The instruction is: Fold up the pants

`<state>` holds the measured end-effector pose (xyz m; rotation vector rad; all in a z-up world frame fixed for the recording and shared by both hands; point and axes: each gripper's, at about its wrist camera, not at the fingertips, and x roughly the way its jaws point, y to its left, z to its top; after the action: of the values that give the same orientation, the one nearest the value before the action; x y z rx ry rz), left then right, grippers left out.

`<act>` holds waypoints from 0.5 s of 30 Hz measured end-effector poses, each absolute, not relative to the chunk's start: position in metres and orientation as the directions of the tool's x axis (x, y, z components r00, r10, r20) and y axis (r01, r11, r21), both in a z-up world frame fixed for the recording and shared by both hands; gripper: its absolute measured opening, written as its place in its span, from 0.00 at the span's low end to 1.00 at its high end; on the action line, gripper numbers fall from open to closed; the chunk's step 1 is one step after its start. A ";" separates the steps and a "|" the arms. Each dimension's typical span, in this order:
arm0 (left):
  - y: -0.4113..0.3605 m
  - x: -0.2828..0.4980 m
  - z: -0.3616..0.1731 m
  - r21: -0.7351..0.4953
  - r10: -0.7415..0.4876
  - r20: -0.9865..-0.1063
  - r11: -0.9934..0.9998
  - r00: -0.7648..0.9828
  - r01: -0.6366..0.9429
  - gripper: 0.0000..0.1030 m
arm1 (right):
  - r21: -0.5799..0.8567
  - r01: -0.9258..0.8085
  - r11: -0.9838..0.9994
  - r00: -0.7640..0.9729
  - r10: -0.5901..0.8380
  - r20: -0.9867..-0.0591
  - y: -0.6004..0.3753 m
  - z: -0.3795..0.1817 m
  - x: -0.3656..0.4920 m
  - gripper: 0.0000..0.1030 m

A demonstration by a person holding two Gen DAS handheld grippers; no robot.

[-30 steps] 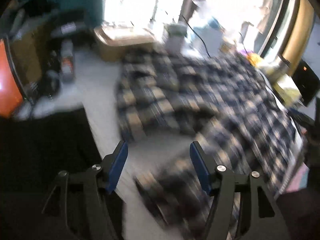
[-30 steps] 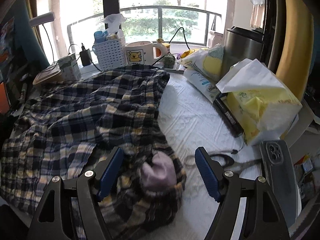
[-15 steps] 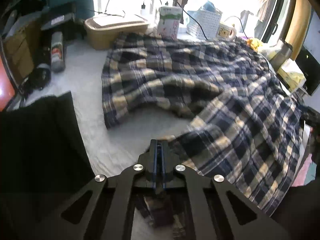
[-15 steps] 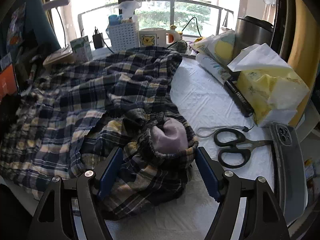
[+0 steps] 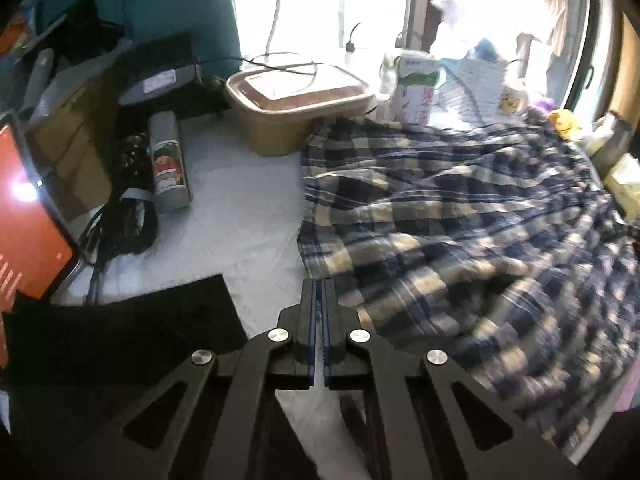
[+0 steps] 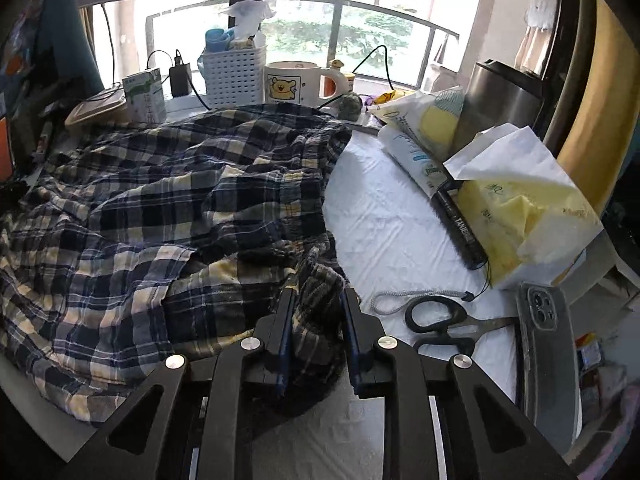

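The plaid pants (image 6: 168,208) lie rumpled on the white tablecloth (image 6: 392,224), long axis running leftward from the scissors (image 6: 440,322). Soft woven fabric, navy-and-cream checks. The right gripper (image 6: 318,312) is clamped on a bunched fold. The left gripper (image 5: 319,304) is pressed closed at the hem edge; whether cloth is pinched cannot be told.

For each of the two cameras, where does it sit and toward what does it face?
Left wrist: sits on the left gripper, low over the white table cover; faces the plaid pants, the tan box and the window; its shut fingers show.
Right wrist: sits on the right gripper, faces the window across the pants; scissors at right; fingers clamp bunched fabric.
Shared: the pants, the green carton.
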<state>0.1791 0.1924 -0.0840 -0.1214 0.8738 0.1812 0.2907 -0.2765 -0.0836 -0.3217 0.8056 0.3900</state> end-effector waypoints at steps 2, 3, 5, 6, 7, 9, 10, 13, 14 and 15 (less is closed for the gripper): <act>0.185 0.158 -0.079 -0.054 0.078 -0.767 0.981 0.637 -0.185 0.15 | -0.131 -0.448 0.885 0.635 0.212 -0.743 -0.278 -0.082 0.288 0.23; 0.180 0.148 -0.079 -0.070 0.061 -0.766 0.981 0.639 -0.178 0.25 | -0.127 -0.442 0.888 0.637 0.211 -0.741 -0.280 -0.082 0.287 0.23; 0.170 0.124 -0.081 -0.128 0.011 -0.763 0.977 0.646 -0.168 0.60 | -0.123 -0.434 0.893 0.638 0.208 -0.742 -0.283 -0.082 0.285 0.23; 0.165 0.113 -0.083 -0.159 -0.018 -0.761 0.974 0.649 -0.159 0.63 | -0.125 -0.429 0.895 0.639 0.203 -0.742 -0.285 -0.082 0.284 0.26; 0.157 0.102 -0.088 -0.194 -0.053 -0.763 0.969 0.644 -0.151 0.63 | -0.130 -0.426 0.895 0.641 0.197 -0.742 -0.286 -0.082 0.282 0.27; 0.146 0.088 -0.097 -0.226 -0.087 -0.779 0.963 0.621 -0.148 0.63 | -0.138 -0.424 0.895 0.648 0.194 -0.736 -0.289 -0.081 0.277 0.30; 0.139 0.081 -0.103 -0.233 -0.098 -0.788 0.961 0.608 -0.148 0.63 | -0.140 -0.424 0.895 0.651 0.193 -0.735 -0.290 -0.081 0.276 0.31; 0.119 0.067 -0.116 -0.220 -0.099 -0.813 0.965 0.574 -0.145 0.65 | -0.143 -0.429 0.892 0.661 0.202 -0.723 -0.294 -0.078 0.270 0.44; 0.114 0.064 -0.116 -0.202 -0.082 -0.809 0.969 0.582 -0.143 0.68 | -0.147 -0.431 0.890 0.666 0.204 -0.718 -0.295 -0.077 0.268 0.54; 0.108 0.061 -0.116 -0.202 -0.086 -0.809 0.970 0.582 -0.137 0.69 | -0.151 -0.433 0.889 0.670 0.206 -0.713 -0.296 -0.076 0.267 0.59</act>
<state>0.0606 0.1082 -0.1163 -0.2546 0.9519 0.0303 0.2671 -0.2964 -0.0762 -0.3217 0.7561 0.3667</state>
